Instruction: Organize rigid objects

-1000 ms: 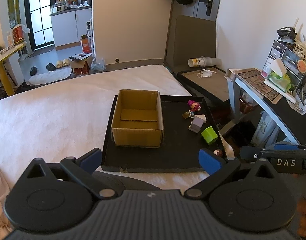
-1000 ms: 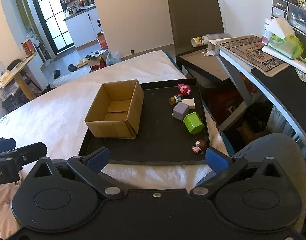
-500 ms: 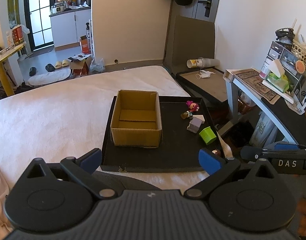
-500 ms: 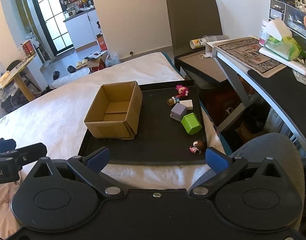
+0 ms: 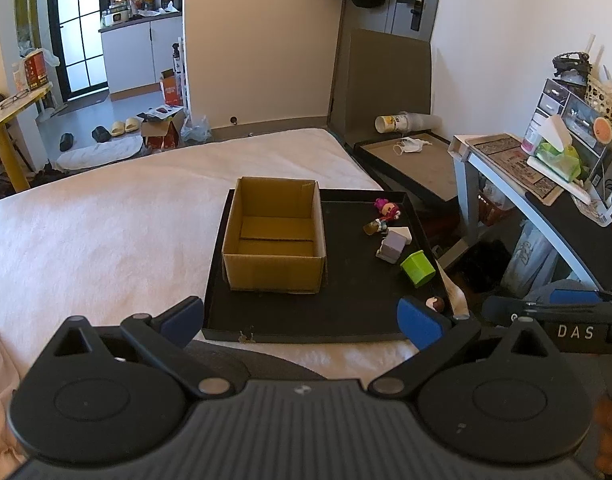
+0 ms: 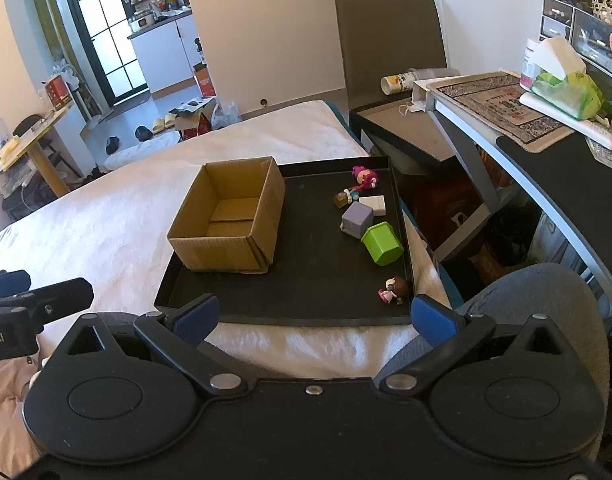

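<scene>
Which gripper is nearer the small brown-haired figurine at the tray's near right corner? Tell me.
Right. The right gripper hangs just short of the brown-haired figurine, which lies by its right finger. The left gripper sits further left, facing the cardboard box.

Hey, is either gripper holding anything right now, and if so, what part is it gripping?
Nothing is held. The left gripper and the right gripper are both open and empty, short of the black tray; the toys lie untouched on it.

My left camera looks forward and down along my fingers (image 5: 420,322) at the black tray (image 5: 346,316). My right camera views the same tray (image 6: 306,304) from further right; both stand back.
</scene>
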The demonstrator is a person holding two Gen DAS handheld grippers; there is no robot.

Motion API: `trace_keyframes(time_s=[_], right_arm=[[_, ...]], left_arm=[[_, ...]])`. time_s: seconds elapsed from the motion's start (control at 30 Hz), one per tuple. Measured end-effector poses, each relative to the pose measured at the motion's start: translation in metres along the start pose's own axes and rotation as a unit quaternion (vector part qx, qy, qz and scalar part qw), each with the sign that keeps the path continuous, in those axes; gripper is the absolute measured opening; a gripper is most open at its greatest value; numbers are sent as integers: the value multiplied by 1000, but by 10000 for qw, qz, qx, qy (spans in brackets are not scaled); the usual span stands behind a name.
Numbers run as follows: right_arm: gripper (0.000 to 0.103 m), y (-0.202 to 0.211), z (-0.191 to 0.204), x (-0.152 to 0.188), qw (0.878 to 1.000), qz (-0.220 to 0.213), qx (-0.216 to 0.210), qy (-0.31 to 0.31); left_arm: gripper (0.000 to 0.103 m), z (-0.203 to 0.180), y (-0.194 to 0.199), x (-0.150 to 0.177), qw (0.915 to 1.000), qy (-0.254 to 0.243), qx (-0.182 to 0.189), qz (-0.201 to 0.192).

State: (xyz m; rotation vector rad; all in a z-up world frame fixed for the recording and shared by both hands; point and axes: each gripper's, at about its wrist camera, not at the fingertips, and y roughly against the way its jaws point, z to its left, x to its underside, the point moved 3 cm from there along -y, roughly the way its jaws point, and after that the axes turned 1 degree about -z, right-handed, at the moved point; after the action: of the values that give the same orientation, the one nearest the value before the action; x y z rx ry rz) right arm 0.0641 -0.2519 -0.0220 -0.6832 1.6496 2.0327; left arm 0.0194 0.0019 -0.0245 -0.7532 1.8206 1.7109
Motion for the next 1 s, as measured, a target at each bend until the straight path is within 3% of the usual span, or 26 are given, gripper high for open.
trace_keyframes(time_s=[1.0], right_arm=[[103, -12, -2, -4, 10000, 69, 10, -57]], left_arm=[[102, 0, -13, -9, 9999, -101, 45, 86]])
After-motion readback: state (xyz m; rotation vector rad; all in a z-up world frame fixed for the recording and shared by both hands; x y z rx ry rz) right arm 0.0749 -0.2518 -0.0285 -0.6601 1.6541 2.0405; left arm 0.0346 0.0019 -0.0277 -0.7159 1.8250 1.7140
